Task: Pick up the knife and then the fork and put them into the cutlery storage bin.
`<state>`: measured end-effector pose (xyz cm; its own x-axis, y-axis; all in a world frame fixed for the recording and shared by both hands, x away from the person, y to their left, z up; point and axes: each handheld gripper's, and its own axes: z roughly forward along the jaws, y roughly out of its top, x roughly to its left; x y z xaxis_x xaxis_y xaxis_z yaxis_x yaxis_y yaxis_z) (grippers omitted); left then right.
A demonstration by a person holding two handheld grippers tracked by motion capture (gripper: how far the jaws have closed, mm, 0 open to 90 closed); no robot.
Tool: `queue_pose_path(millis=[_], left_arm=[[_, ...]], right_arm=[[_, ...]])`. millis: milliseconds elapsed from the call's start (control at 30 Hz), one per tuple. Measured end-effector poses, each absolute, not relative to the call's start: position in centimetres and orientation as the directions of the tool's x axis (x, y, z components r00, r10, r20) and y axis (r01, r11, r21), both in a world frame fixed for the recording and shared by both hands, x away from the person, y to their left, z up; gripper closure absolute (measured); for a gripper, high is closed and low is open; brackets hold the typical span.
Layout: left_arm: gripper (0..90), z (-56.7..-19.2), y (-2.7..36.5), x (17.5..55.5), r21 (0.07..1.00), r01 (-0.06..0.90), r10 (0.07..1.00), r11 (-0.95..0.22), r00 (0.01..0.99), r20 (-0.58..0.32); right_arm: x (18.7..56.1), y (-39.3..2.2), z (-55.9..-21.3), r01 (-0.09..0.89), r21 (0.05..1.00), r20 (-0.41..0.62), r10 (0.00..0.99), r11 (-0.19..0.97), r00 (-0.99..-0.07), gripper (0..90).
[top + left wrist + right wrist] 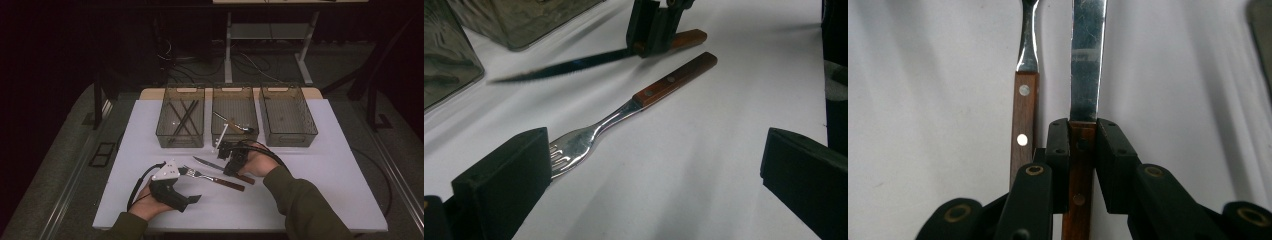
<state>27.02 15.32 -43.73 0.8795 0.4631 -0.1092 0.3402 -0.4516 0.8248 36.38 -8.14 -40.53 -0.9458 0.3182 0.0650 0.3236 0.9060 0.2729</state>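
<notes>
Right tongs (1083, 145) are pinching the knife (1087, 60) by its wooden handle, blade just off the white tabletop (325, 170). Left tongs (654, 180) sit spread wide, the fork (624, 112) lying flat between them, untouched, right beside the knife.

No text, label, brand, number or sign can be read anywhere. The knife (1087, 60) blade carries a faint stamped mark just above its wooden handle, too blurred to make out. The fork (624, 112) beside the knife and the three bins (234, 116) beyond it bear no legible marking.
</notes>
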Motion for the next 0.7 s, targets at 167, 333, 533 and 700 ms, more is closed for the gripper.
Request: queue_pose_path(millis=[167, 333, 533, 700], left_arm=[[0.0, -43.8, 15.3, 27.0, 0.826, 0.343, 0.466, -0.446, 0.878, -0.113], [0.0, -43.8, 15.3, 27.1, 0.823, 0.343, 0.467, -0.452, 0.878, -0.109], [0.0, -43.8, 15.4, 27.1, 0.826, 0.344, 0.47, -0.447, 0.876, -0.111], [0.0, -43.8, 15.3, 27.1, 0.826, 0.348, 0.471, -0.444, 0.874, -0.115]], right_arm=[[36.1, -9.7, -40.0, 0.345, 0.343, 0.07, 0.343, 0.873, -0.937, 76.9], [35.7, -11.3, -39.5, 0.364, 0.406, 0.08, 0.364, 0.838, -0.928, 77.0], [35.3, -13.1, -38.9, 0.377, 0.484, 0.093, 0.383, 0.789, -0.919, 77.0], [34.6, -14.5, -38.5, 0.389, 0.546, 0.098, 0.404, 0.742, -0.909, 77.0]])
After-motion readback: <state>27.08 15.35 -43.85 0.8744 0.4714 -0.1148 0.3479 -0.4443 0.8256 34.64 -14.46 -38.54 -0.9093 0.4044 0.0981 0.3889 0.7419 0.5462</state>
